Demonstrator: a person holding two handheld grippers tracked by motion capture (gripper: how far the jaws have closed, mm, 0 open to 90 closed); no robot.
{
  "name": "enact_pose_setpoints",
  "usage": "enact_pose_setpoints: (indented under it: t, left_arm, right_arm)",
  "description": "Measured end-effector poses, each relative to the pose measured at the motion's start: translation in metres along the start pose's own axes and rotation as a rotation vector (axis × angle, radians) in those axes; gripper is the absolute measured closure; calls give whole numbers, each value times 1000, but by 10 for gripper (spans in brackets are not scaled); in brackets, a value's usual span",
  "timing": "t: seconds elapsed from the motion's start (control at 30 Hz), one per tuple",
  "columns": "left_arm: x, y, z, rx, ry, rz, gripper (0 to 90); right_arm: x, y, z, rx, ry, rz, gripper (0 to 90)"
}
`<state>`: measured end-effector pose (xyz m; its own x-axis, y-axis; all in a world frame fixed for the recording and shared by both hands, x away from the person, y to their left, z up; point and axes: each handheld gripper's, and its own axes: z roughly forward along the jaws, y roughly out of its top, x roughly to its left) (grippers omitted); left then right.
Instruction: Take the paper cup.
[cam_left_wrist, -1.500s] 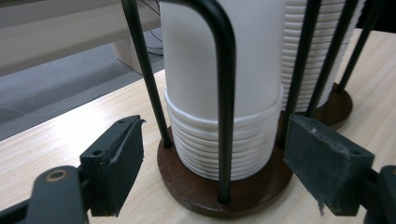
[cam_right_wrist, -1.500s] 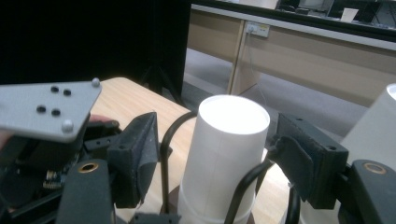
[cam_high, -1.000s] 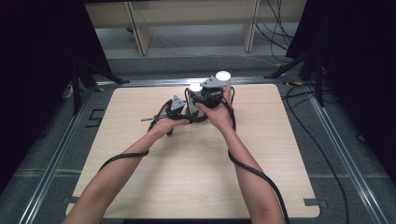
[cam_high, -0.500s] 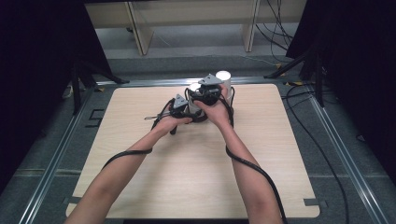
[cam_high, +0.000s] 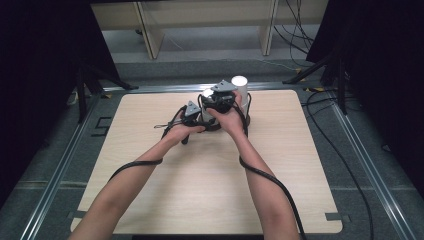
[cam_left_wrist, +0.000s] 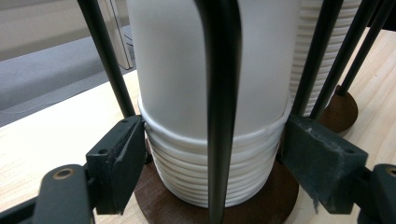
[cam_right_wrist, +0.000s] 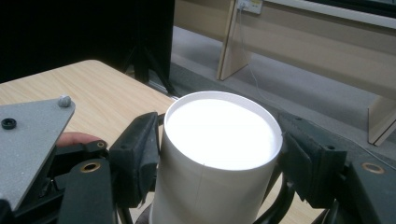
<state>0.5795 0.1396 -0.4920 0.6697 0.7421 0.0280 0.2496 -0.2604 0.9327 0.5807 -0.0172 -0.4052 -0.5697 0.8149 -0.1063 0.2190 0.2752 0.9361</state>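
Over at the table's far middle, the left gripper pinches the cup stack low in its rack while the right gripper has just been closing around the top cup, so squeezing too hard could crush it or drag two cups up.

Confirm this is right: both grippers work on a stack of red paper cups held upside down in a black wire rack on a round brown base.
Wrong in one respect: the stacked paper cups are white, not red, as the left gripper view shows. They do stand upside down inside the black wire rack on its round brown base.
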Motion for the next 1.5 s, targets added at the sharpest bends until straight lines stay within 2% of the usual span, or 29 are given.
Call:
enact_pose_setpoints:
  t: [0.03, 0.4, 0.5, 0.53, 0.57, 0.67, 0.7, 0.73, 0.83, 0.87, 0.93, 1.07, 1.1, 1.13, 1.17, 1.5]
  left_arm:
    - [-1, 0, 0, -7, 2, -9, 220]
    - [-1, 0, 0, -8, 0, 7, 224]
    - [-1, 0, 0, -8, -1, 12, 227]
    - [-1, 0, 0, -7, 1, 14, 227]
    - [-1, 0, 0, 1, 1, 25, 227]
    - [-1, 0, 0, -1, 1, 25, 229]
    - [0, 0, -1, 9, 4, 37, 230]
    - [0, 0, -1, 6, 3, 32, 232]
    - [0, 0, -1, -5, 6, 31, 234]
    - [0, 0, -2, -5, 6, 30, 231]
    - [0, 1, -2, -1, 10, 32, 229]
    - [-1, 2, -3, 2, 11, 30, 222]
    - [0, 2, -3, 6, 9, 30, 218]
    - [0, 2, -3, 6, 9, 30, 217]
    - [0, 2, -4, 3, 13, 30, 216]
    - [-1, 2, -5, 7, 9, 32, 211]
  right_arm:
    - [0, 0, 0, 2, 4, 1, 336]
    - [-3, 1, -3, -26, 25, 20, 355]
    - [-5, 4, -5, -51, 37, 28, 358]
    - [-4, 5, -7, -33, 25, 38, 358]
    - [-4, 5, -6, -49, 16, 29, 358]
    - [-5, 7, -8, -45, 24, 26, 359]
    - [-4, 8, -9, -44, 28, 35, 359]
    - [-4, 9, -9, -56, 17, 23, 359]
    - [-4, 13, -12, -68, 16, 33, 359]
    - [-5, 16, -14, -81, 28, 26, 359]
    - [-4, 17, -15, -83, 12, 24, 360]
    - [-6, 24, -20, -97, 15, 23, 359]
    - [-5, 26, -21, -79, 25, 37, 360]
    - [-7, 26, -21, -99, 18, 24, 360]
    - [-6, 27, -22, -95, 28, 38, 360]
    - [-6, 38, -30, -127, 25, 36, 361]
